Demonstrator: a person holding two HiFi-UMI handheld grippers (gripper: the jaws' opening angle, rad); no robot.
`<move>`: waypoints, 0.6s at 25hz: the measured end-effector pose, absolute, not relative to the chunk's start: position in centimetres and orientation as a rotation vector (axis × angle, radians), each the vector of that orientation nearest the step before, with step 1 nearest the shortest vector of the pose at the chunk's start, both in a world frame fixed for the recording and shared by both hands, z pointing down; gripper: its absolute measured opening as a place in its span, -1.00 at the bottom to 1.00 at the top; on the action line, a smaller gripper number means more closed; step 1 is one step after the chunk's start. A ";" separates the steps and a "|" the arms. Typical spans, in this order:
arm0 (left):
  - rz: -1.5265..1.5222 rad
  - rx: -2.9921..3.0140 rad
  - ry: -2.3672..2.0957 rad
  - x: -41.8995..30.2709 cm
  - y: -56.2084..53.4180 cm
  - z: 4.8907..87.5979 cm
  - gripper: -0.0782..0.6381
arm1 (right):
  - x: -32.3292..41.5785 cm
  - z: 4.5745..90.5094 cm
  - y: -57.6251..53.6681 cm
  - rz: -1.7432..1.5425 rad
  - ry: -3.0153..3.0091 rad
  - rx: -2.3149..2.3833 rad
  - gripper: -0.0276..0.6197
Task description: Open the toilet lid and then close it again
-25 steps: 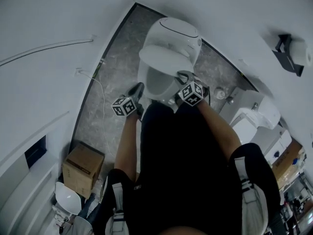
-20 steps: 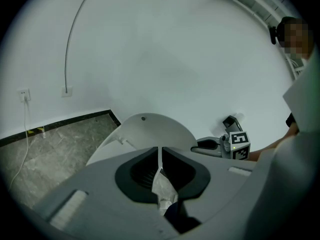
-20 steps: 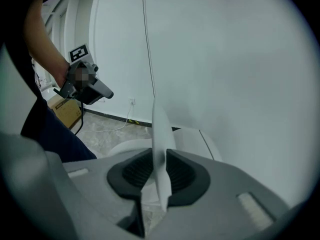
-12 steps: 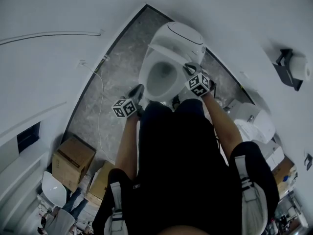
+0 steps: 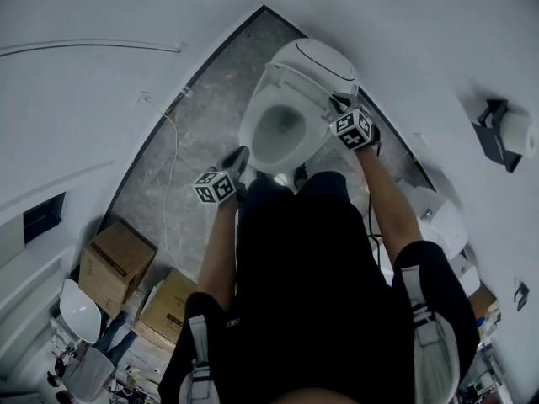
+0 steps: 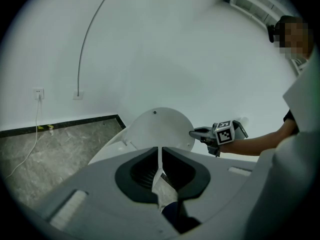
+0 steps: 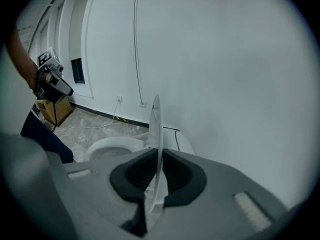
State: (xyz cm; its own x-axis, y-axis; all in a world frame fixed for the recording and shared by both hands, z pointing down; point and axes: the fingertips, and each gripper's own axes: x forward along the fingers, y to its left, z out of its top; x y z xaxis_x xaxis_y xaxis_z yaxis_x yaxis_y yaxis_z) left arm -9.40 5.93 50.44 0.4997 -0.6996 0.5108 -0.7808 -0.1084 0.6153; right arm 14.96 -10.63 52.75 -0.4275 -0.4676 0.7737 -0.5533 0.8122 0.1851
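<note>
Pinching the raised toilet lid (image 7: 156, 119) edge-on between jaws just now closing, right gripper (image 7: 159, 156) beside the bowl (image 7: 112, 145).

lid (image 5: 299, 81) upright behind bowl (image 5: 253, 137) | 2 boxes (image 5: 114, 263) on floor (image 5: 198, 154), well left of bowl, near wall (image 5: 67, 141)

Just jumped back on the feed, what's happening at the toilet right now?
A person holds a gripper in each hand. The right gripper has just been closing its fingers on the edge of the toilet lid, which stands raised nearly upright above the open bowl. The left gripper is shut and empty, held near the bowl's front. The lid has not yet been closed again.
</note>
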 end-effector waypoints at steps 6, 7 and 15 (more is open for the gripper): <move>0.108 1.829 -1.264 -9.1 6.6 50.1 -0.69 | 16.3 52.9 -12.8 0.156 -2.088 0.777 -0.82; 0.108 1.827 -1.269 -9.1 6.7 50.0 -0.69 | 16.6 52.9 -13.2 0.166 -2.087 0.785 -0.82; 0.085 1.783 -1.324 -9.6 8.4 50.3 -0.69 | 18.4 53.8 -16.3 0.275 -2.082 0.826 -0.82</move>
State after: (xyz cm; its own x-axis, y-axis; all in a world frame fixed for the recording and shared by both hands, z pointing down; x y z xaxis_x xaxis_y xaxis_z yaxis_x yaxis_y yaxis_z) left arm -9.63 8.37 50.33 0.4277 -0.7373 0.5230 -0.7979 -0.0361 0.6017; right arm 18.38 -16.26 53.80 -0.4144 -0.4574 0.7868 -0.6462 0.7567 0.0995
